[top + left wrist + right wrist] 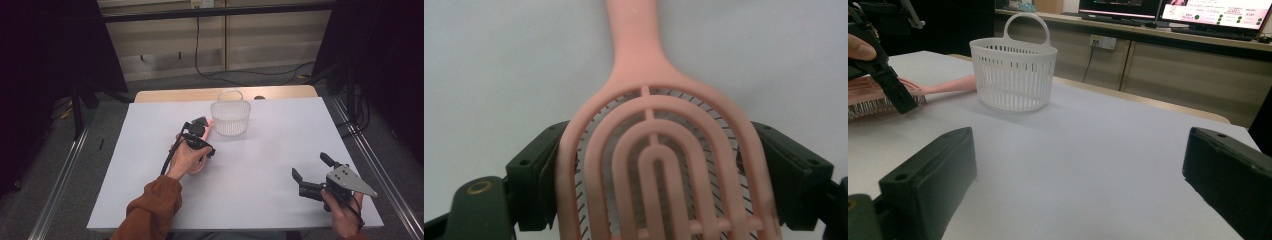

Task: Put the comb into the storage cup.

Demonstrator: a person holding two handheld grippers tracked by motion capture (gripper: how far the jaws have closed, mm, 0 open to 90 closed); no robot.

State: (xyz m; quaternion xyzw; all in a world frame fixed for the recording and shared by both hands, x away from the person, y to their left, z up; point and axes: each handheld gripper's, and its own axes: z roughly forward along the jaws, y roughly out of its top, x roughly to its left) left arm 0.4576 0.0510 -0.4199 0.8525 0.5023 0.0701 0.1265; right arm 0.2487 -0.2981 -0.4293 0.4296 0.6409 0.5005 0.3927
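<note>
A pink hairbrush [639, 50] lies bristles down on the white table [260, 150], its handle [209, 123] pointing toward a white slotted basket [230, 117]. My left gripper [202, 131] is shut on the brush's wide head, and in the left gripper view [654, 145] one black jaw presses each side of it. In the right gripper view the brush [943, 86] rests just left of the basket [1013, 75], with a finger of the person's left hand above it. My right gripper [310, 165] hovers open and empty at the table's near right [1078, 170].
The basket stands upright at the back middle of the table, with its handle up. A wooden strip [280, 92] borders the table's far edge. Metal rails [380, 175] run along both sides. Cabinets and monitors [1208, 12] stand behind the table.
</note>
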